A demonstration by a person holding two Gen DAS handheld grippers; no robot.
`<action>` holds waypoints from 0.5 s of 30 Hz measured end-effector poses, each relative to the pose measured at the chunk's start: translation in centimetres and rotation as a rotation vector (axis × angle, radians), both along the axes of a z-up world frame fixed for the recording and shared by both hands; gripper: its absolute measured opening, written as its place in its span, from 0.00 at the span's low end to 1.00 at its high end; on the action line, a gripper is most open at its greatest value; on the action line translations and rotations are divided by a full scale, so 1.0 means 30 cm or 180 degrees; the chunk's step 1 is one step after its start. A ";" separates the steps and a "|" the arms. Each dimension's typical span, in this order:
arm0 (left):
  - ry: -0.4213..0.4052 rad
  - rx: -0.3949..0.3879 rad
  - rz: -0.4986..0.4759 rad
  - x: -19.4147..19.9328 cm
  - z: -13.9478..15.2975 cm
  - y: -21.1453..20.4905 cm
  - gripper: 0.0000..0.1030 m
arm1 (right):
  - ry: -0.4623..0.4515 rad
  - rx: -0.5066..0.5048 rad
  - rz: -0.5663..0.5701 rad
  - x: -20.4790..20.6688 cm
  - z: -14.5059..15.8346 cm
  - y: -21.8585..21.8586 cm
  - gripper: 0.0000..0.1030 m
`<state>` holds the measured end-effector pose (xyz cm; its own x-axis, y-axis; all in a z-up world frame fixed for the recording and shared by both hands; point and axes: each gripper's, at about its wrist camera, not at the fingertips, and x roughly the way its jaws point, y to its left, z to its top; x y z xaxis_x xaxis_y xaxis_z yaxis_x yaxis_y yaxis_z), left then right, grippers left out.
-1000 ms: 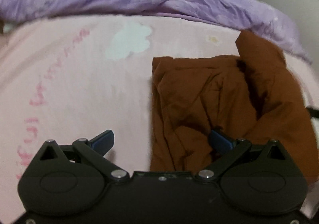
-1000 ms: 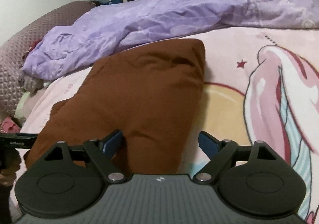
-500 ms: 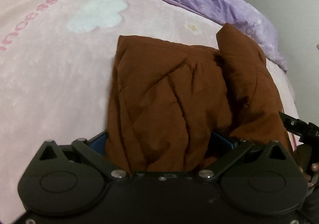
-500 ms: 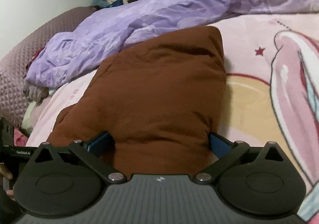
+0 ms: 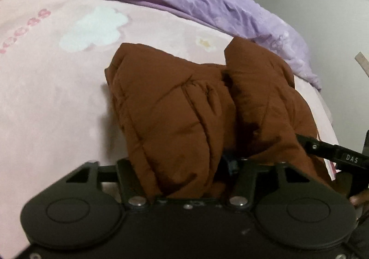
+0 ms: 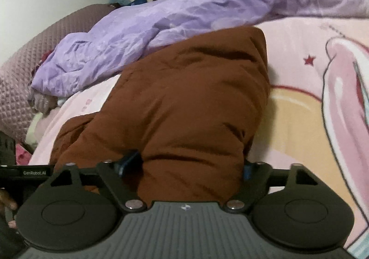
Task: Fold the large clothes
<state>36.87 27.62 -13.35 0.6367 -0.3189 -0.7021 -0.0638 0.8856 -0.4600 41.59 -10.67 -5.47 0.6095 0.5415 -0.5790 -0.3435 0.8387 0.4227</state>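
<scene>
Left gripper [image 5: 182, 166]: low over the bed [image 5: 53, 102], clamped on the coat [image 5: 175, 109].
Right gripper [image 6: 191, 164]: level, half-closed, squeezing coat's other fold.

My left gripper [image 5: 184, 164] is matte black with round side discs, silver screws and blue pads. My right gripper [image 6: 186, 166] has a ribbed grey body; "GenRobot.AI" marks one bar.

Your left claw [image 5: 182, 164] and right claw [image 6: 189, 166] each had a bunched end of the jacket [image 6: 184, 102] between their fingers, seemingly gripped. The jacket lay on the bed [image 5: 46, 102], with the duvet [image 6: 184, 5] heaped behind it.
</scene>
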 end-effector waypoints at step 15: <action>-0.0091 0.0157 0.0172 -0.032 0.007 -0.002 0.52 | -0.0109 -0.0003 -0.0050 -0.013 0.003 -0.004 0.69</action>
